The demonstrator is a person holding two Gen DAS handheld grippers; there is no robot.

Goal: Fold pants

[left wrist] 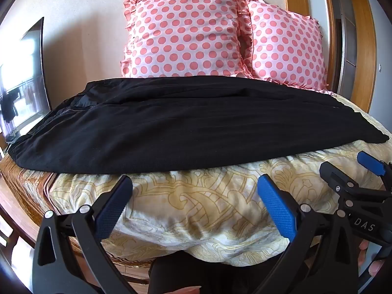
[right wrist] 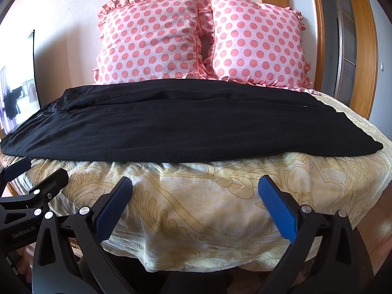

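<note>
The black knit pants (left wrist: pixel 186 127) lie flat across the bed's cream-and-gold patterned quilt (left wrist: pixel 196 203), long axis left to right — waistband left, cuffs right (in front of 2 pink polka-dot pillows (left wrist: pixel 183 34)). The left tool (left wrist: pixel 193 201) and right tool (right wrist: pixel 193 201) both hang spread and empty, short of the cloth. Pinching only 1 layer — or quilt too — could skew the fold.

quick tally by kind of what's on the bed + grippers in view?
Black pants: 1
Pink polka-dot pillows: 2
Cream patterned bedspread: 1
Grippers, both open and holding nothing: 2, left gripper and right gripper
Total: 6
</note>
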